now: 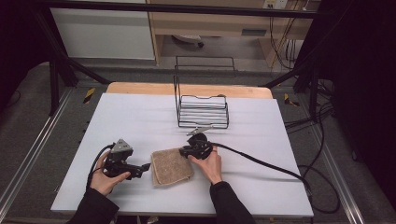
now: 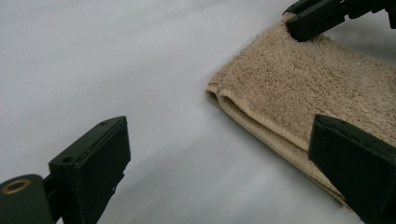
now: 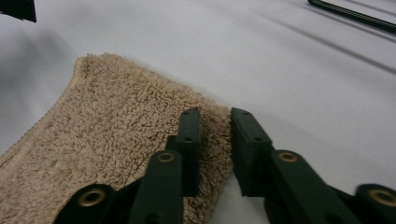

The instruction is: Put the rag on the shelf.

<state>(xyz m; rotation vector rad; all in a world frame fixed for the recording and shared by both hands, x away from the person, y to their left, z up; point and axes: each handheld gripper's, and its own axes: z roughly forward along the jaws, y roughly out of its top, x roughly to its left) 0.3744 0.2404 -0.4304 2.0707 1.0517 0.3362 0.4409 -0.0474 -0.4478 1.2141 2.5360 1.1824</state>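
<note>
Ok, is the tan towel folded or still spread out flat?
Folded. The left gripper view shows the towel doubled over, two layers meeting at a rounded fold along its near edge; from above it lies as a compact rectangle.

A folded terry-cloth towel (image 1: 171, 166) is showing a plain sandy beige, its looped pile unpatterned. The flat table cover (image 1: 140, 116) is showing pale grey-white, with light wood peeking out along its far edge. A wire rack (image 1: 202, 111) is showing black. Both hand-held two-jaw grippers, left gripper (image 1: 142, 167) and right gripper (image 1: 184, 150), are showing black, brass-coloured rivets dotting the arms.
</note>
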